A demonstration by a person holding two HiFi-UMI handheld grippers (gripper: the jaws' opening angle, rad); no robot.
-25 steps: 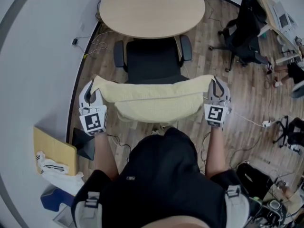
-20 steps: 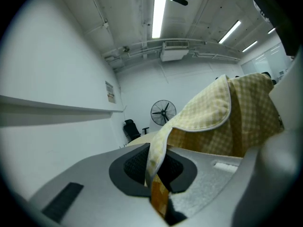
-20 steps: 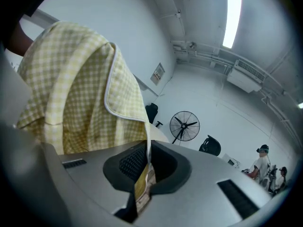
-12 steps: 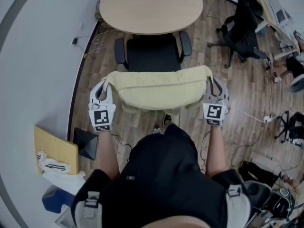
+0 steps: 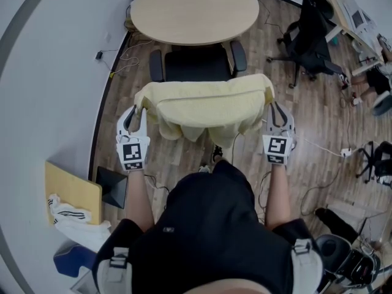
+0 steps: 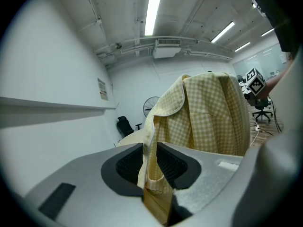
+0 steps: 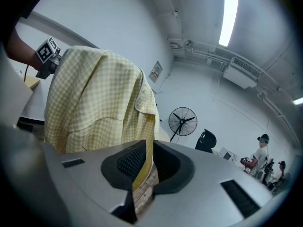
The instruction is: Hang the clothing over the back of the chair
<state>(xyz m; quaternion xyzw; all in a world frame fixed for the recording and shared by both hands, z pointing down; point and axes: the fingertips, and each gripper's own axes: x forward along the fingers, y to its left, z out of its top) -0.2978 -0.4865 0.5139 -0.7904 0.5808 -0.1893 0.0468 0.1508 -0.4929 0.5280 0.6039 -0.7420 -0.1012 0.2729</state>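
A pale yellow checked shirt (image 5: pixel 202 106) is stretched wide between my two grippers, directly over the back of a black office chair (image 5: pixel 196 63). The chair's backrest is hidden under the cloth; only its seat and armrests show. My left gripper (image 5: pixel 138 110) is shut on the shirt's left edge, which runs down between the dark pads as a folded hem of the shirt (image 6: pixel 152 174). My right gripper (image 5: pixel 270 105) is shut on the right edge, where a strip of the shirt (image 7: pixel 146 167) hangs between its jaws.
A round wooden table (image 5: pixel 195 10) stands beyond the chair. Another black chair (image 5: pixel 309 32) is at the right, with cables on the wood floor. A small wooden board (image 5: pixel 72 193) with white cloth lies at the lower left, by the curved white wall.
Both grippers carried the shirt forward toward the chair and drew closer together. The cloth now covers the chair's backrest and sags lower in the middle.
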